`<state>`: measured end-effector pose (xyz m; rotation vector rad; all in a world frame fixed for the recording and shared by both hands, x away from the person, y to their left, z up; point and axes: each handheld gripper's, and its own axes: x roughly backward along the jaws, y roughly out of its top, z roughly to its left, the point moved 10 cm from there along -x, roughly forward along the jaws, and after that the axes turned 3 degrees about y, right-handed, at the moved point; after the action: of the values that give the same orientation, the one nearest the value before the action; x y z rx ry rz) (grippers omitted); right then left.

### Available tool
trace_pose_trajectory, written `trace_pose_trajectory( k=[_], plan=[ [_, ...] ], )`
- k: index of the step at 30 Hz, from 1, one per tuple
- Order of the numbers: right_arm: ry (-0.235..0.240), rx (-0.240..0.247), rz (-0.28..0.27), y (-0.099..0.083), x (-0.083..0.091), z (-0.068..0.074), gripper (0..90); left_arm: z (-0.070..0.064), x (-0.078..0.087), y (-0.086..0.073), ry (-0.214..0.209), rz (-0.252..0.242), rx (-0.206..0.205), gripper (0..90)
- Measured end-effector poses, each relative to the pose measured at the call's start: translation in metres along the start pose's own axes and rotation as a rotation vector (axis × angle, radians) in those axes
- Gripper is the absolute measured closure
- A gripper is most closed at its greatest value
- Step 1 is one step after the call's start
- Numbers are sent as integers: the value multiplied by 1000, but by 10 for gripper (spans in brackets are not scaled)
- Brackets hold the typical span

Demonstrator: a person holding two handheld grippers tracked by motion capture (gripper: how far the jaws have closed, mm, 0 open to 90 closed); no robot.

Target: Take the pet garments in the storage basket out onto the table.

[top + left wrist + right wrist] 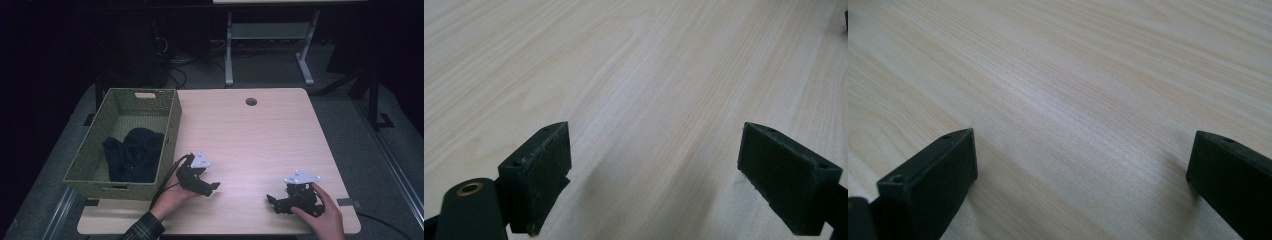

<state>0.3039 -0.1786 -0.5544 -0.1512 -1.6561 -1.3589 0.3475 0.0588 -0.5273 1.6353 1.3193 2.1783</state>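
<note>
My left gripper rests low on the light wooden table just right of a green woven basket, held by a hand in a plaid sleeve. Its jaws point right and stand wide apart with nothing between them; in the left gripper view the left gripper frames bare wood. Near the table's front right, my right gripper points left toward the other one. It is also open and holds nothing, and in the right gripper view the right gripper spans plain tabletop. A dark navy cloth lies crumpled inside the basket.
The basket stands at the table's left edge, its front corner hanging past the table. A round cable hole sits near the far edge. Behind the table are a white desk frame and cables on the floor.
</note>
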Motion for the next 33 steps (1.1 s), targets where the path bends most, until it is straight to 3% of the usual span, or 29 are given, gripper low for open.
trace_pose_trajectory(
  k=[7, 20, 33],
  plan=[
    [0, 0, 0, 0, 0, 0, 0, 6, 5, 9, 17, -8, 7, 133],
    [0, 1, 0, 0, 0, 0, 0, 7, 16, 21, 15, 0, 9, 134],
    [0, 4, 0, 0, 0, 0, 0, 11, 33, 41, -1, -30, 24, 133]
  ],
)
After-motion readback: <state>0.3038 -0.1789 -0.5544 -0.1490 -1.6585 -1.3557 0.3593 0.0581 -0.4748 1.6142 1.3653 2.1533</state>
